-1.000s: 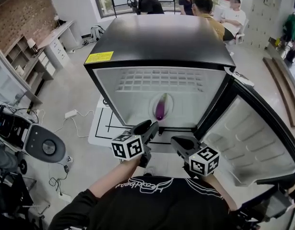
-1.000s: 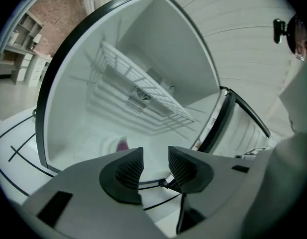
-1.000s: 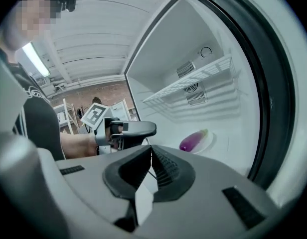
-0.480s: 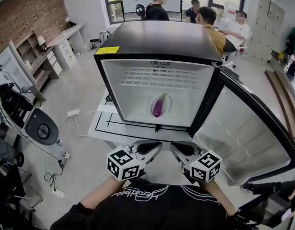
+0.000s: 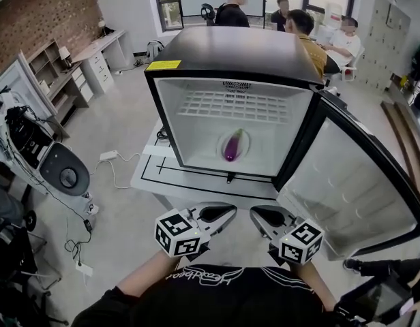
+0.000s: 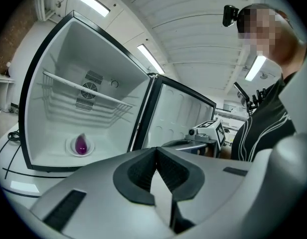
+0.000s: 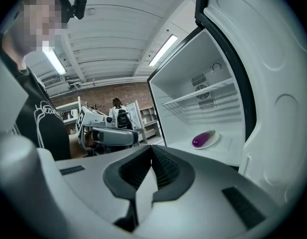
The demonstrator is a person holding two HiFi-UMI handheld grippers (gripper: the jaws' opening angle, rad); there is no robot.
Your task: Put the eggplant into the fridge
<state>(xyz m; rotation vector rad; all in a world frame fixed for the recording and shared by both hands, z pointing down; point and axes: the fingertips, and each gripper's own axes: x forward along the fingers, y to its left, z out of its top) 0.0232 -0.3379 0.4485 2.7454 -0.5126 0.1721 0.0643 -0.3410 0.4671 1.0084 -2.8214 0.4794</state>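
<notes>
Workshop room. Head view: the fridge (image 5: 230, 53) stands open at centre, with the eggplant (image 5: 232, 146) inside. Left gripper view: the left gripper (image 6: 156, 152) has its jaws pressed together, empty. Right gripper view: the right gripper (image 7: 152, 149) is the same. It seems only closing the door (image 5: 346, 182) is left.

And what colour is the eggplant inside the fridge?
The eggplant is purple, clearest in the right gripper view.

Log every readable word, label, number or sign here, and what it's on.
Yellow rectangular sticker on the black fridge top: print too small to read.
White script across the person's black shirt: illegible.
No other text can be made out.
</notes>
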